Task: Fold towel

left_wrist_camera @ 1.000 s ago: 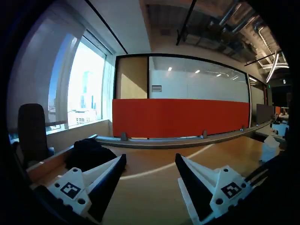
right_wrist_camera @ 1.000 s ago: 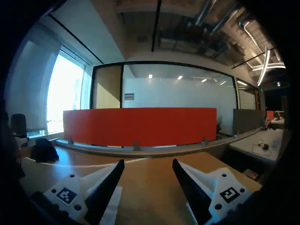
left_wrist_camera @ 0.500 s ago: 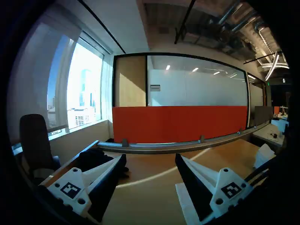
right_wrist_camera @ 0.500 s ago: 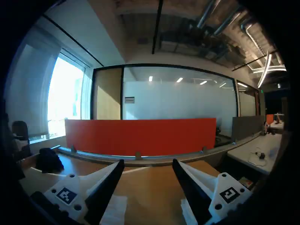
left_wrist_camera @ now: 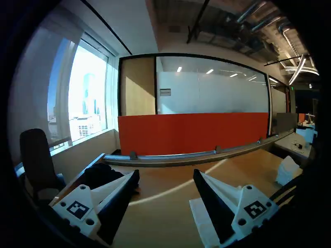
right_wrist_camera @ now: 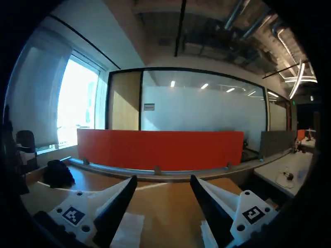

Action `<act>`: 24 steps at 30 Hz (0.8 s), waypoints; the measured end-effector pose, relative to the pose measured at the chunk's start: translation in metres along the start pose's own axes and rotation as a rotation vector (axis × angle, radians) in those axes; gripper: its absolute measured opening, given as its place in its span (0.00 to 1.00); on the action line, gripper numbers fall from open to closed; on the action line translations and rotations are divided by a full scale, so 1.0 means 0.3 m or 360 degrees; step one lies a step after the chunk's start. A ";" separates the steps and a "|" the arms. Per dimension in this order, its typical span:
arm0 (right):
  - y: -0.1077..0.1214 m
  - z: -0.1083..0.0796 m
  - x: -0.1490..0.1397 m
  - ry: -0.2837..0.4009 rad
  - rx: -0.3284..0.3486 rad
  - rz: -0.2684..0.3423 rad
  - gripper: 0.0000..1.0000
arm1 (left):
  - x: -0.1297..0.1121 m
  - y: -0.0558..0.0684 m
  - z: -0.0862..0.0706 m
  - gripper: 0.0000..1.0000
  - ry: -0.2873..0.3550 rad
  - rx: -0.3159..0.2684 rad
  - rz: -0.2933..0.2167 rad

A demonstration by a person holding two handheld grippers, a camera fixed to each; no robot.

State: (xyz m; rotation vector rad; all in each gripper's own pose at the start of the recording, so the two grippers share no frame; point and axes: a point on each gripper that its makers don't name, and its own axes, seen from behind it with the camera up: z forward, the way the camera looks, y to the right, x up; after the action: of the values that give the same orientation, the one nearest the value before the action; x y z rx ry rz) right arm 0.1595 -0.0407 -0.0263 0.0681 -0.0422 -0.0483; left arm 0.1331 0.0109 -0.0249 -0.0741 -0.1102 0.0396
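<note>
Both spread wide and empty above the wooden tabletop [left_wrist_camera: 165, 206]: left hand-held gripper [left_wrist_camera: 165, 171], right hand-held gripper [right_wrist_camera: 163, 177]. Beneath, white towel [left_wrist_camera: 197, 211], well short of the far edge.

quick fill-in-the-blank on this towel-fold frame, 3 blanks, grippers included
1. The left gripper and right gripper both stand ____, with nothing between the fingers.
2. The towel lying on the desk is ____.
3. The divider panel along the desk's far edge is ____.

Missing words: open; white; orange.
</note>
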 end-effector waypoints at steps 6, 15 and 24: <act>-0.072 0.006 -0.044 -0.0102 0.0152 -0.0061 0.99 | -0.032 0.051 0.004 0.97 -0.0089 -0.0126 0.0038; -0.181 -0.014 -0.112 -0.0253 0.0395 -0.0183 1.00 | -0.073 0.150 -0.005 0.97 -0.0199 -0.0355 0.0047; -0.222 -0.025 -0.170 -0.0344 0.0502 -0.0238 1.00 | -0.124 0.169 -0.004 0.97 -0.0275 -0.0439 0.0079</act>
State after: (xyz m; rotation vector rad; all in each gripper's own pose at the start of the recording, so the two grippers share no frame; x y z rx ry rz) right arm 0.1057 -0.1041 -0.0404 0.3814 -0.2608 -0.1983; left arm 0.0945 0.0596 -0.0338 -0.3491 -0.2866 0.0806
